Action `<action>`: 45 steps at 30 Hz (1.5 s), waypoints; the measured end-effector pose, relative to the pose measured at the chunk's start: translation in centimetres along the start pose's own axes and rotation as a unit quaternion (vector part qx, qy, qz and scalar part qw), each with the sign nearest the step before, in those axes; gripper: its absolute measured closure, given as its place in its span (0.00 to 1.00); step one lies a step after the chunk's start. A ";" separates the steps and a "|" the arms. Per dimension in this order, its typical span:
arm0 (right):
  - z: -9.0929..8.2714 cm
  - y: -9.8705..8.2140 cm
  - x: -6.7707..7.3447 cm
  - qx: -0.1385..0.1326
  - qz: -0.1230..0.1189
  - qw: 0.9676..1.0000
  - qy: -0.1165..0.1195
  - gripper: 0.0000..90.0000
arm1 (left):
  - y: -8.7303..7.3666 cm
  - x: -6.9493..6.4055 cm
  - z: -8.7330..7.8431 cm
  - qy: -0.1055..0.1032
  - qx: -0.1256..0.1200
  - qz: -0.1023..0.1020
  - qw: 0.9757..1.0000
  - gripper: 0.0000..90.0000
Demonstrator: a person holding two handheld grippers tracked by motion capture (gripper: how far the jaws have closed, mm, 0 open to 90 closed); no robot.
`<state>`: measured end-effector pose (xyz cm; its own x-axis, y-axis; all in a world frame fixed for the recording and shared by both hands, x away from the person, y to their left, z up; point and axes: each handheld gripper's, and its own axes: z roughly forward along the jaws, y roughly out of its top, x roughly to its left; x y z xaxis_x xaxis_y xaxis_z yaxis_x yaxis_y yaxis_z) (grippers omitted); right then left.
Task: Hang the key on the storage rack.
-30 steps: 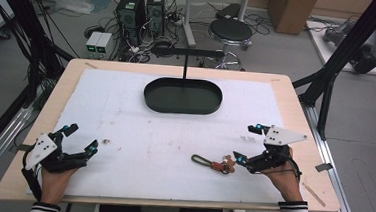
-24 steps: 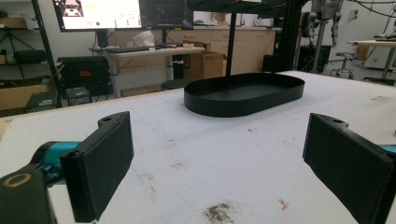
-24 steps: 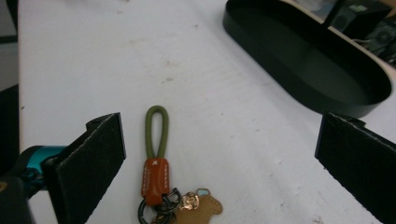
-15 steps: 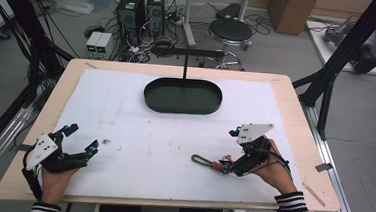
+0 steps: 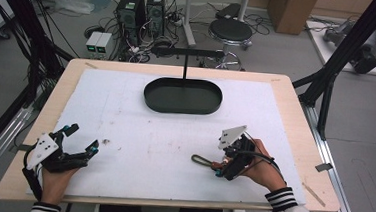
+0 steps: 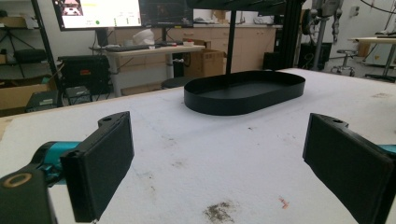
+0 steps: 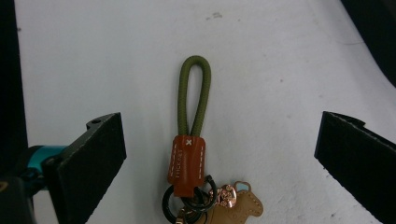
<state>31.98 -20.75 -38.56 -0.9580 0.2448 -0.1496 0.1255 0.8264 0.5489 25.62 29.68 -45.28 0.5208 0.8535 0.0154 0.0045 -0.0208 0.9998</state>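
Note:
A keychain with an olive cord loop point(image 7: 195, 91), a brown leather tab point(image 7: 187, 161), black rings and a tan charm lies flat on the white mat. Seen from above, the keychain point(image 5: 203, 161) pokes out left of my right gripper point(image 5: 224, 167), which hovers directly over it. The right gripper point(image 7: 219, 158) is open, one jaw on either side of the leather tab, not touching it. My left gripper point(image 5: 81, 139) rests open at the mat's front left, its jaws wide apart and nothing in them point(image 6: 215, 158). A black oval tray point(image 5: 182, 96) stands at the back centre.
A black post with a crossbar point(image 5: 185, 60) rises from the tray. The wooden table edge point(image 5: 303, 144) frames the white mat. Small dirt marks point(image 6: 219, 211) dot the mat near the left gripper. Stool, computers and cables are on the floor beyond the table.
My right gripper has moved left and down over the keychain, now straddling its tab. The left gripper has stayed where it was.

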 end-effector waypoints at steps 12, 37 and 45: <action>1.7 0.5 0.3 0.047 -0.021 0.998 0.021 0.05 | 0.0 0.0 0.0 0.000 0.002 0.001 1.000 0.10; 2.9 0.1 -0.2 0.118 -0.005 0.991 0.060 0.38 | 0.0 0.0 0.0 0.000 0.003 0.000 1.000 0.10; 3.0 0.1 -0.2 0.127 -0.013 0.990 0.066 0.48 | 0.0 0.0 0.0 -0.001 0.003 0.001 1.000 0.10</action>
<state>32.93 -19.15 -40.95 -0.9849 0.1675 -0.0427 0.1454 0.9364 0.3194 25.66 29.67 -45.27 0.5218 0.8529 0.0171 0.0082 -0.0251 0.9997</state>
